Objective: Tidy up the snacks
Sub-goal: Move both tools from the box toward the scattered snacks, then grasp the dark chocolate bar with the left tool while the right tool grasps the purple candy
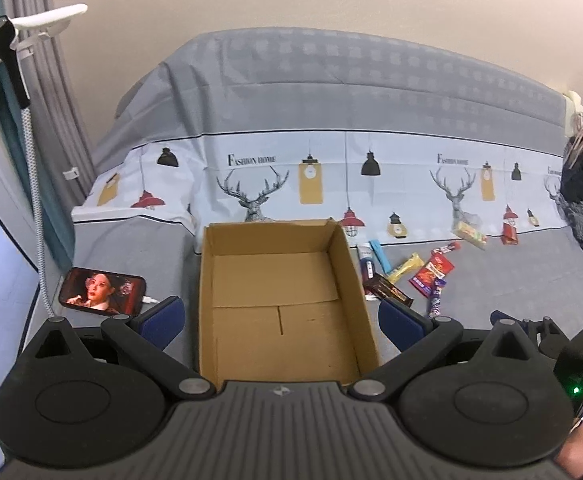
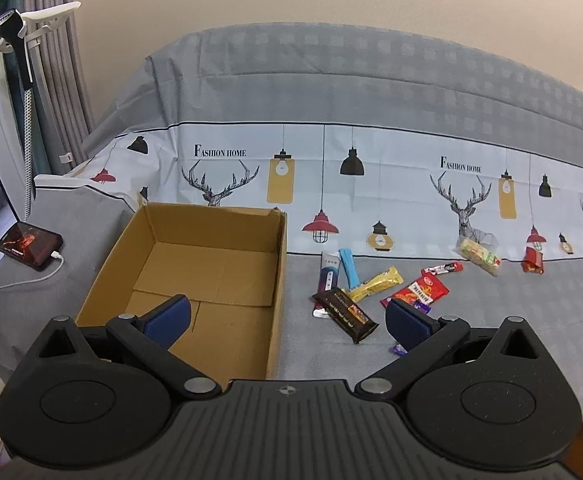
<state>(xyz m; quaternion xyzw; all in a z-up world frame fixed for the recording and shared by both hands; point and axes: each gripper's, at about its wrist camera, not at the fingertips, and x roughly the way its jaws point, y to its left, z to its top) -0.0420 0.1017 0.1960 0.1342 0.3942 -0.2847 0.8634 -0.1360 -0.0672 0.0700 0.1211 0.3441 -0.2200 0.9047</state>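
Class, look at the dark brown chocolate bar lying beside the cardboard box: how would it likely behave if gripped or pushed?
The chocolate bar looks long and flat, so it probably slides rather than rolls. Its glossy wrapper may slip between pads. It seems stiff and light, though a hard squeeze might snap it.

The left tool [image 1: 281, 320] is matte black plastic: a ribbed grey-black centre plate with a small round crosshair emblem, flanked by two broad round housings with shallow circular recesses, each topped by a triangular cut-out. Angled black link arms pinned with silver round-headed pivots carry its fingers [image 1: 163, 322], which are faced with dark blue pads. The right tool [image 2: 289, 318] has the same build, and in the left wrist view its black body shows at the right edge with a small green light.
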